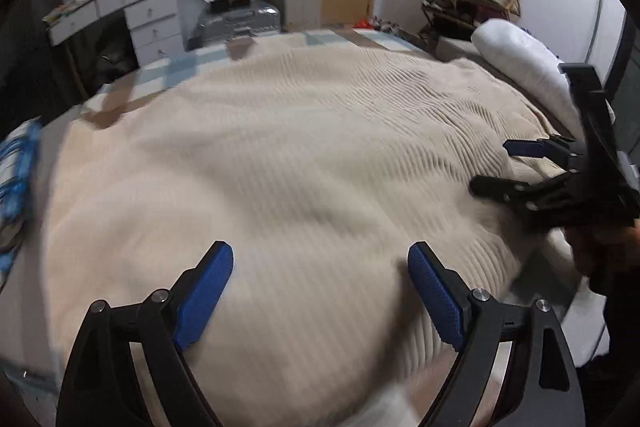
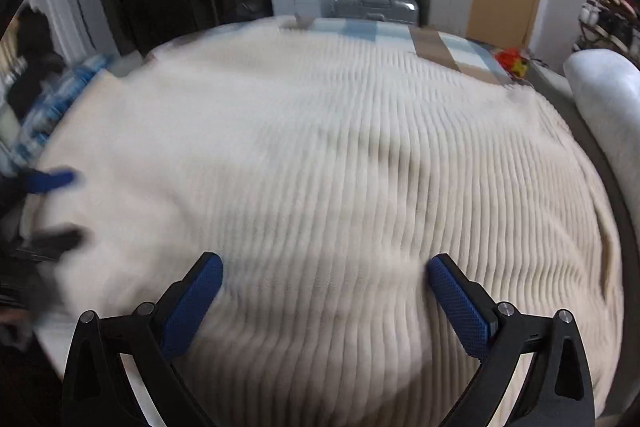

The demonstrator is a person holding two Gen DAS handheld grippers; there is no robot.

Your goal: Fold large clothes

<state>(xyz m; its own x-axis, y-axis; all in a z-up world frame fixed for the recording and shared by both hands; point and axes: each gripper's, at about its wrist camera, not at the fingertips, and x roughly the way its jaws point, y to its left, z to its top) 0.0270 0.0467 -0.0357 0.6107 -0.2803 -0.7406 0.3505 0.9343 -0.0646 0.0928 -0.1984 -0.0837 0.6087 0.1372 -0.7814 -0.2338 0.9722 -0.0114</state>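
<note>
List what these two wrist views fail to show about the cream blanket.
- Cream ribbed blanket: near edge, both views, cut off by the frame bottom and gripper bodies.
- Its left edge, right wrist view: motion-blurred behind the left gripper.
- Its right edge, left wrist view: covered by the right gripper.

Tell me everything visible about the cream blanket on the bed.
The cream blanket looks soft and ribbed, like a wavy knit. It lies spread nearly flat across the bed, unfolded, with shallow ripples. A white pillow lies beyond one edge. Both open grippers hover above it; contact cannot be told.
</note>
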